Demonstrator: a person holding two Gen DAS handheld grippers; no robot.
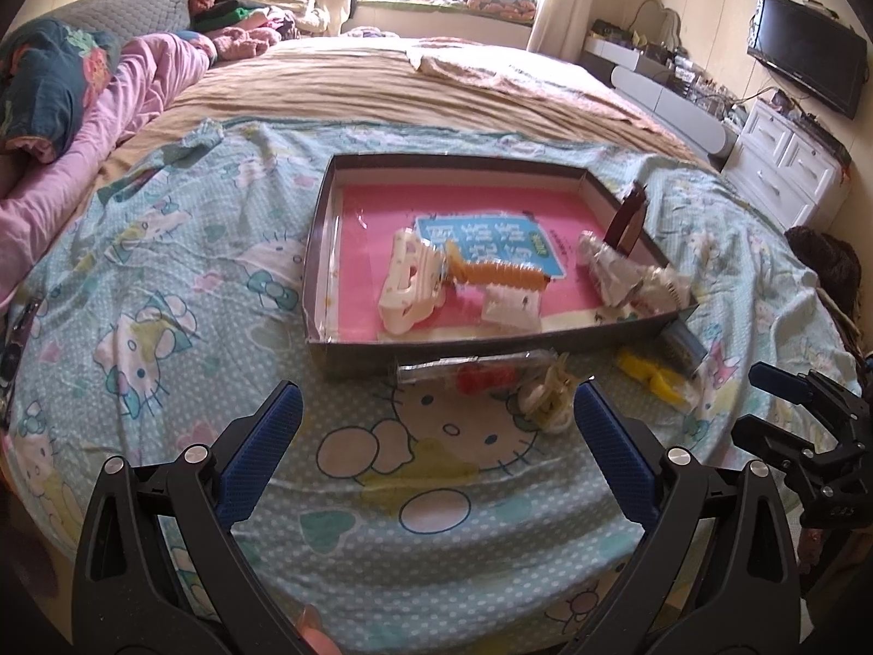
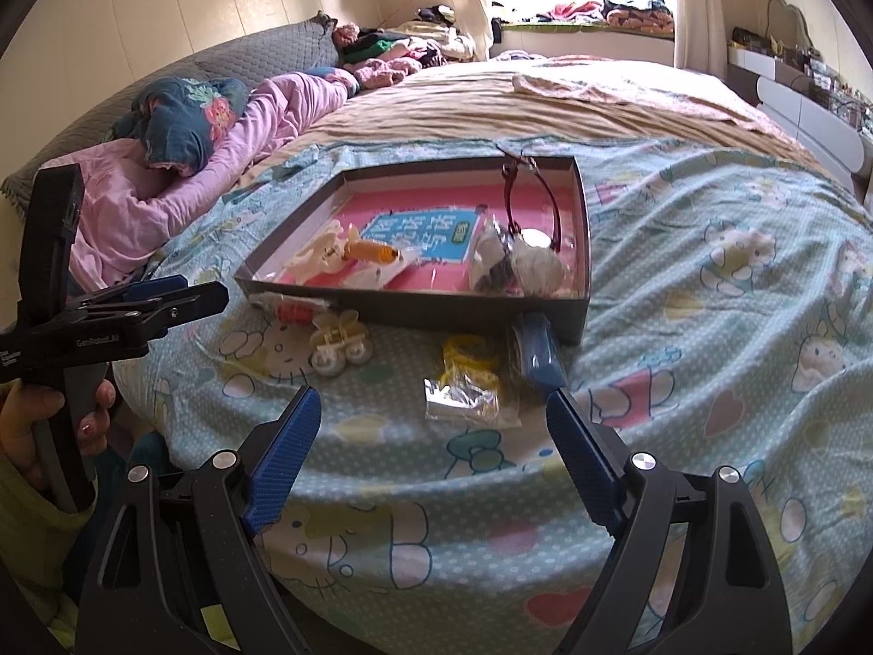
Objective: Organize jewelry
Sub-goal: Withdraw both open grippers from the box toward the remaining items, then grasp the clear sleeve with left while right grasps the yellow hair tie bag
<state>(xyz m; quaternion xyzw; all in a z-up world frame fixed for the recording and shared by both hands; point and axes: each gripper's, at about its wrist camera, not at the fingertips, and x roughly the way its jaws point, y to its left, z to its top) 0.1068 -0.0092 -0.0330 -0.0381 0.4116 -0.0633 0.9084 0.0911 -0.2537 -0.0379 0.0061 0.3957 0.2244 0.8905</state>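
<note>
A box (image 1: 349, 346) sat mid-bed on the sheet (image 1: 163, 284), clips (image 1: 409, 286) inside it (toward its near wall); before it lay a packet (image 2: 469, 387), with a small clip (image 2: 335, 344) to its left.

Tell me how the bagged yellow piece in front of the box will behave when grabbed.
The yellow piece sits in a crinkly clear bag, so it will probably flex and slip. It looks light, likely to slide on the sheet if nudged.
</note>
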